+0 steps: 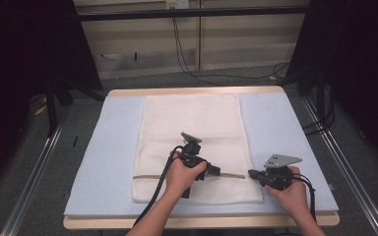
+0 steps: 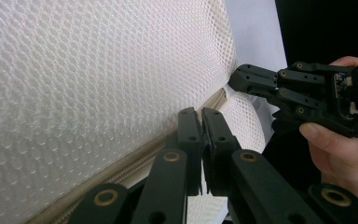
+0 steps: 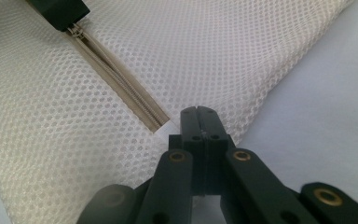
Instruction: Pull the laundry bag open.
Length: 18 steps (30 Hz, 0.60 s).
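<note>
The mesh bag (image 1: 193, 142) lies flat on the table (image 1: 280, 123). The left gripper (image 1: 215, 171) is clamped on the zipper (image 3: 121, 84) at mid-seam. At 3 o'clock from it, the right gripper (image 1: 252, 173) pinches the bag's edge at the zipper's end.

1. We see a pale blue mat (image 1: 113, 147) covering nearly the whole tabletop; its corners sit just inside the table's own.
2. We see the wooden table (image 1: 197, 91) showing as a thin strip along the far edge and the near edge.
3. We see grey carpet floor (image 1: 44, 162) around the table; two metal rails (image 1: 29, 177) run along it, one beside the left edge, one beside the right.
4. We see black cables (image 1: 187, 64) hanging down the pale wall (image 1: 236, 39) beyond the far edge; they trail onto the floor.
5. We see dark curtains (image 1: 24, 49) at both far corners.
</note>
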Tool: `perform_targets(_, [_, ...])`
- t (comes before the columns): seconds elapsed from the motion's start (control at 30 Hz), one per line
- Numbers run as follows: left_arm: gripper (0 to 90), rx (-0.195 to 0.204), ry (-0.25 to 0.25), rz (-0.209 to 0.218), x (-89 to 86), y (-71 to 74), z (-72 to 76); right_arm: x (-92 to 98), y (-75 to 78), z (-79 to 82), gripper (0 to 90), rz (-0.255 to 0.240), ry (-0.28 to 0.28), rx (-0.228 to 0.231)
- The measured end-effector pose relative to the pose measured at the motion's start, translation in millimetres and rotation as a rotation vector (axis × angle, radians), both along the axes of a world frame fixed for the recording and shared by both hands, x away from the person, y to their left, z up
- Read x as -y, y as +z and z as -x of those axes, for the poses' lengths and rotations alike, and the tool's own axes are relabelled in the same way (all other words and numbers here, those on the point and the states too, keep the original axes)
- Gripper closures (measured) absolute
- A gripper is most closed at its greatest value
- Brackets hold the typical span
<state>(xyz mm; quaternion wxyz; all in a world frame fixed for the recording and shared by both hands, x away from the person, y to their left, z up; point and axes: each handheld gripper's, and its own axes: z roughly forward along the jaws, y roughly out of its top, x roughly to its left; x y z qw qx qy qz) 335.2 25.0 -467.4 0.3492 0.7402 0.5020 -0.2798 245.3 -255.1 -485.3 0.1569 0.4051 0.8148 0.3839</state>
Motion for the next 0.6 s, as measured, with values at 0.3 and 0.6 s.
perform_targets(0.3, [87.3,0.004,0.004,-0.001,0.2,-0.9,1.0,-0.3,0.3,0.2,90.0,0.007,0.005,0.003])
perform_targets(0.6, [87.4,0.005,0.014,-0.002,-8.8,0.2,1.6,-0.6,0.3,-0.1,90.0,0.01,0.007,0.003])
